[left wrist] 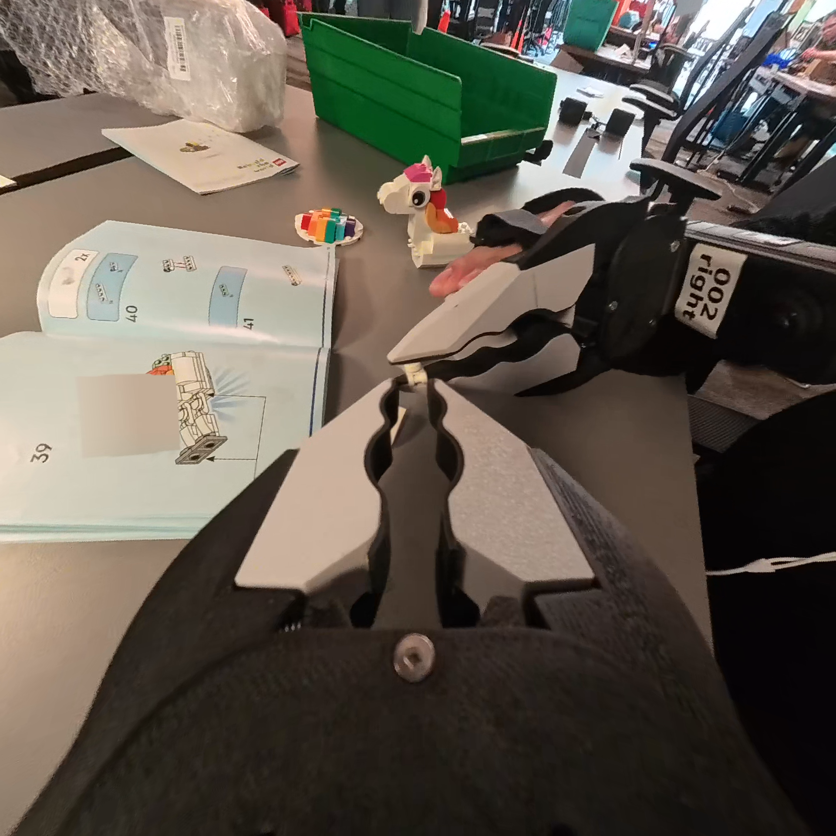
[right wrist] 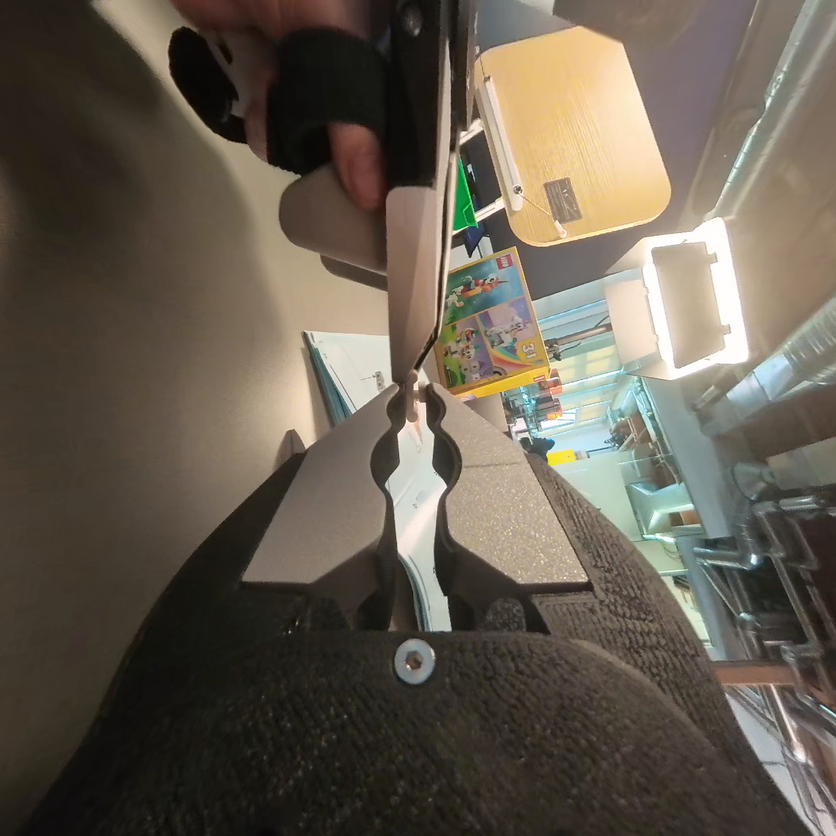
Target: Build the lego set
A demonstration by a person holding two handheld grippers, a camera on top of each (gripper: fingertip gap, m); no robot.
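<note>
A small white lego piece (left wrist: 414, 375) sits pinched between the tips of my left gripper (left wrist: 412, 383), just above the grey table. My right gripper (left wrist: 397, 360) comes in from the right, shut, with its tips meeting the same piece from above. In the right wrist view the white piece (right wrist: 412, 399) is clamped between the tips of my right gripper (right wrist: 411, 394), and the left gripper (right wrist: 409, 376) reaches down to it from the top. I cannot tell whether it is one piece or two joined. A white unicorn model (left wrist: 423, 212) and a round rainbow plate (left wrist: 329, 225) stand farther back.
An open instruction booklet (left wrist: 181, 362) lies at the left, with a second booklet (left wrist: 199, 154) behind it. A green bin (left wrist: 425, 95) and a plastic-wrapped bundle (left wrist: 149, 54) stand at the back. The yellow set box (right wrist: 491, 325) stands beyond the booklet. An office chair (left wrist: 674, 181) is at the right. Less than 4 cm separates the two grippers' tips. The round rainbow plate (left wrist: 329, 225) is about equally far from each gripper, around 25 centimeters.
</note>
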